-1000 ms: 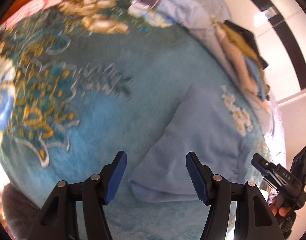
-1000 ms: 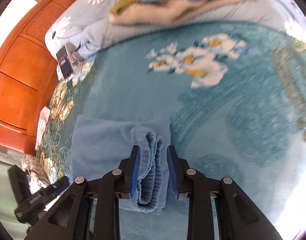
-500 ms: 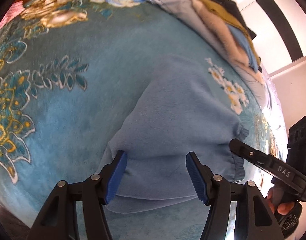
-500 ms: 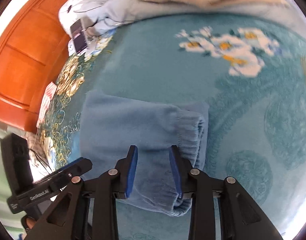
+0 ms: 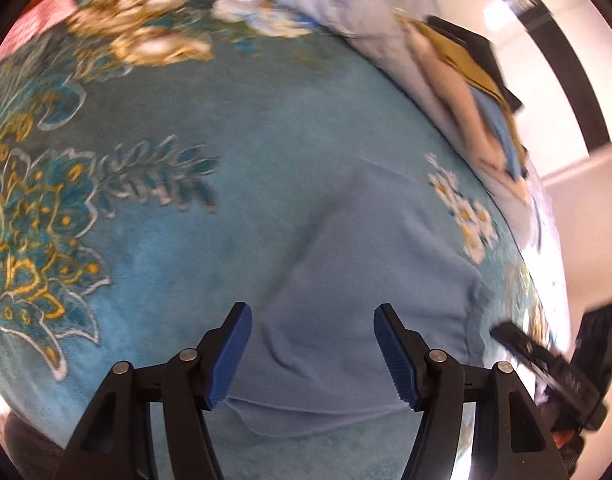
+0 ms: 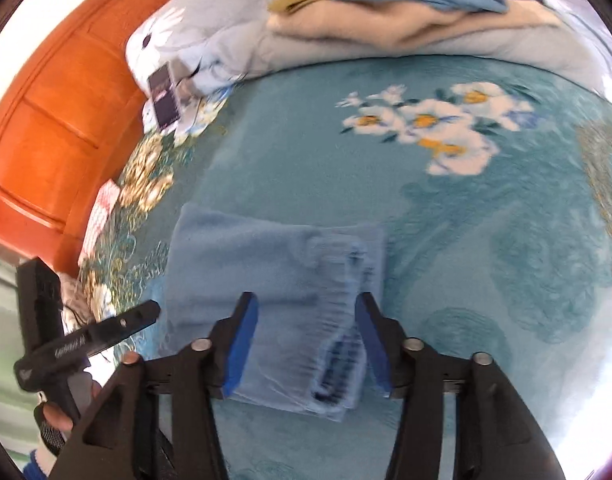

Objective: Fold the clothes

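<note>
A light blue fleece garment (image 5: 370,280) lies folded flat on the teal floral blanket (image 5: 210,264). It also shows in the right wrist view (image 6: 274,280), with its ribbed cuff (image 6: 346,320) on the right side. My left gripper (image 5: 312,354) is open and empty, just above the garment's near edge. My right gripper (image 6: 308,344) is open and empty, its jaws standing either side of the cuff end. The right gripper shows at the right edge of the left wrist view (image 5: 554,364), and the left gripper shows at the left of the right wrist view (image 6: 86,340).
A stack of folded clothes (image 6: 406,12) in beige, blue and olive sits at the far side on a pale floral quilt (image 6: 210,48). A phone (image 6: 164,98) lies near the orange wooden headboard (image 6: 50,120). A white wall with a dark stripe (image 5: 562,80) lies beyond the bed.
My right gripper has opened and let go of the garment's cuff. Both grippers have drawn back a little from the garment, which now lies flat.
</note>
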